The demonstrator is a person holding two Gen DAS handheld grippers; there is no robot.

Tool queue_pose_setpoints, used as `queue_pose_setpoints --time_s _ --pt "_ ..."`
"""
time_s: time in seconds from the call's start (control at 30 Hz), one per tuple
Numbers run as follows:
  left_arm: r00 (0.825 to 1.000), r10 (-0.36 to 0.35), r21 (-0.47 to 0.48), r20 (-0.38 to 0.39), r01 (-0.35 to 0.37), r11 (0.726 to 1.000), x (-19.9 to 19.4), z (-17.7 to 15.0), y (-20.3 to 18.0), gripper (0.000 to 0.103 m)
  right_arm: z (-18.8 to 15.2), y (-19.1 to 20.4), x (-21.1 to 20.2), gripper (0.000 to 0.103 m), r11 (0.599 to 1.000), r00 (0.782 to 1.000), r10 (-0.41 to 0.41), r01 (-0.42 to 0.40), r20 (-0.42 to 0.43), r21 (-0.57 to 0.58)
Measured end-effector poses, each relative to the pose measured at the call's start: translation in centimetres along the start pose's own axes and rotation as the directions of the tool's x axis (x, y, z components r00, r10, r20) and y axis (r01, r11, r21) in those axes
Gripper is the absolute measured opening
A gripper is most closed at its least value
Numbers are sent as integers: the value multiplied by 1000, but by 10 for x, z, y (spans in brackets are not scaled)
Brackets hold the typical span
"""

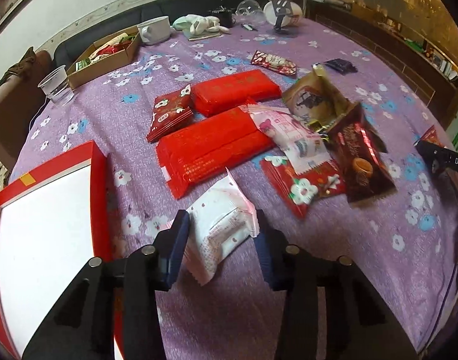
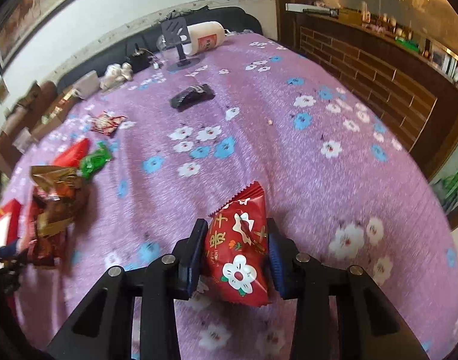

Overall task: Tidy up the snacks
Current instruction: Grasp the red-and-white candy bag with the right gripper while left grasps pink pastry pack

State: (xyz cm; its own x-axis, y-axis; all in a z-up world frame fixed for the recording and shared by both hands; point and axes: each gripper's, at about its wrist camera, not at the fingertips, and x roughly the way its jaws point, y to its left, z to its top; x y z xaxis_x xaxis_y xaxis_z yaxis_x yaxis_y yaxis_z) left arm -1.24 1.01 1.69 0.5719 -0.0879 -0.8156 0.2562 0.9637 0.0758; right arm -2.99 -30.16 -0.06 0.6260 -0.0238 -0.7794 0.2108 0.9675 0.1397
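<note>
While clamped, red packet (image 2: 239,249) upright.

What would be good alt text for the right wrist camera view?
The right gripper holds a red flower-print snack packet between its blue-padded fingers above a purple floral tablecloth. More wrapped snacks lie at the left, and a dark packet sits farther back.

My left gripper (image 1: 221,231) straddles a white snack packet (image 1: 221,231) just right of the red box (image 1: 43,225), jaws touching its sides.
</note>
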Motion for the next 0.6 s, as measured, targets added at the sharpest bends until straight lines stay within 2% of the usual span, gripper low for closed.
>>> queue_pose_setpoints --time_s 0.13,0.2,0.23,0.27,0.37,0.6 --pt "998 9 -1 57 -9 1000 -24 -7 0 32 -7 -3 -14 38 993 994 113 -113 10 31" --pt "995 32 0 92 -32 999 -39 -10 0 30 -10 2 -23 38 981 981 193 -194 18 28" --pt "993 43 -2 112 -43 999 -48 -12 1 26 -12 7 -27 38 974 974 224 -224 21 25" --pt "990 53 -5 131 -52 999 -55 -12 2 17 -13 13 -31 38 969 969 246 -246 22 16" --pt "978 90 -20 187 -88 996 -80 -16 10 17 -15 40 -40 38 951 951 309 -309 23 -29" --pt "960 140 -34 242 -135 990 -111 -27 22 17 -26 112 -56 38 903 911 412 -409 -6 -130"
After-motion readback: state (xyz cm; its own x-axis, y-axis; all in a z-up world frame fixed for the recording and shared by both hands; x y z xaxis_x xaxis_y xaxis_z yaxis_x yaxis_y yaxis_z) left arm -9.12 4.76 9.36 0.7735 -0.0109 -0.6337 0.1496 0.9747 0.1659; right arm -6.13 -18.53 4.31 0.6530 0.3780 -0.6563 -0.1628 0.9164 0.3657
